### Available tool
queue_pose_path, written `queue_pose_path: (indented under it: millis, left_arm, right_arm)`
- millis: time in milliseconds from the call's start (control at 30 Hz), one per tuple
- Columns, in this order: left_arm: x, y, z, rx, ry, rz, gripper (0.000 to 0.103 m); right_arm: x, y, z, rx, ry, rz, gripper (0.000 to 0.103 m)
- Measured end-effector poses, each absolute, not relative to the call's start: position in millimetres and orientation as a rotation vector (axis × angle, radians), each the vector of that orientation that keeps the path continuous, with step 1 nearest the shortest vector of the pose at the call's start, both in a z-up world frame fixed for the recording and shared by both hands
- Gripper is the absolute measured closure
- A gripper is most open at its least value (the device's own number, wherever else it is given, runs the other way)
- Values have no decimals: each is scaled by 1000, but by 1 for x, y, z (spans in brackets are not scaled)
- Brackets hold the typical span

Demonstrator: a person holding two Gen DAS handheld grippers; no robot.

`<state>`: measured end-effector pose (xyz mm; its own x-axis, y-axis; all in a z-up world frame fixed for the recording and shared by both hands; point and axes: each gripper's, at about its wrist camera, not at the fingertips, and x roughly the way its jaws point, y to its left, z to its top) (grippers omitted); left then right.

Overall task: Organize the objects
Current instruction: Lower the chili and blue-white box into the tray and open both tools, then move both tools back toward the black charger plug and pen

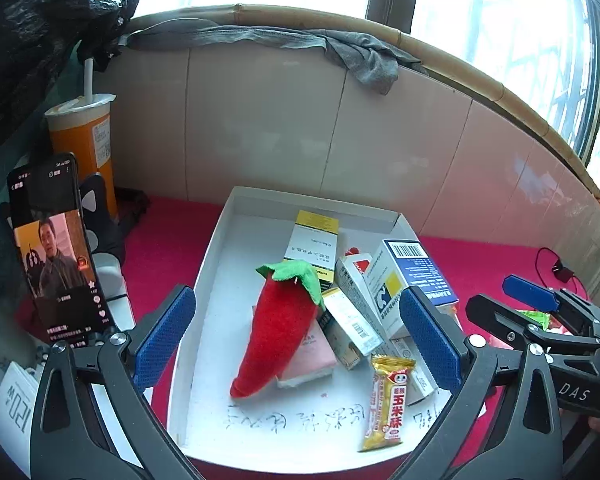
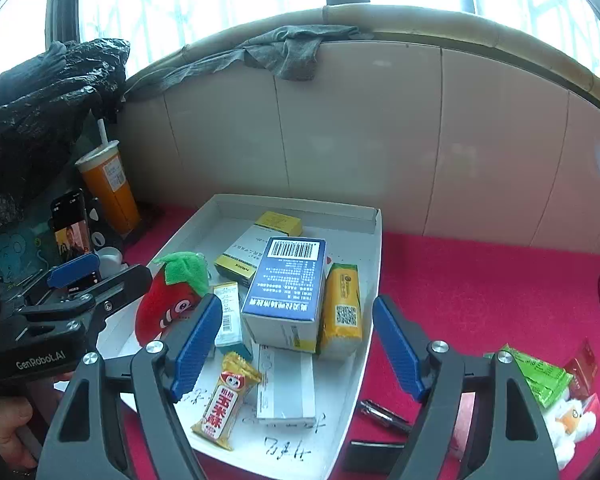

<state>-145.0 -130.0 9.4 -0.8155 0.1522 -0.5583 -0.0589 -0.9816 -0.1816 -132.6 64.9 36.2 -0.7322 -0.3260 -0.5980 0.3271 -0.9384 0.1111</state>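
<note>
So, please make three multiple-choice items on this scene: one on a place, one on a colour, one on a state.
1. Where is the red plush chili?
A. inside the white tray
B. on the red cloth beside the tray
C. on top of the orange drink cup

2. What colour is the cloth under the tray?
A. green
B. red
C. grey

3. How do the jaws of the left gripper stand?
A. shut on the chili
B. shut on nothing
C. open

Answers: 1 A, the chili lies among the boxes within the tray walls. 2 B, red shows all around the tray. 3 C, the blue pads stand wide apart, pressing nothing.
</note>
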Motion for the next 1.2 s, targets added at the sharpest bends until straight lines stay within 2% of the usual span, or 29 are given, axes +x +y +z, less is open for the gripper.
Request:
queue_pose_path:
  millis: [267, 500, 700, 767, 1000, 1200]
  left_arm:
    - [-98, -105, 6, -869, -314, 2809, 0]
    - [-74, -49, -1, -848, -224, 2647, 0]
    - [-52, -10, -24, -870, -86, 2506, 0]
    - [-41, -10, -32, -865, -61, 2483, 0]
    - [-29, -47, -26, -851, -160, 2519, 0]
    - [-27, -67, -23, -850, -219, 2547, 0]
  right_arm:
    - [-68, 117, 36, 847, -106, -2642, 24]
    - [-18, 211, 27, 825, -280, -2786, 23]
    - [-17, 266, -3, 981, -462, -2770, 23]
    - [-21, 257, -9, 1006, -397, -2713, 23]
    - [-49, 171, -20, 934, 190, -2492, 23]
    - [-90, 124, -45, 969, 483, -2330, 25]
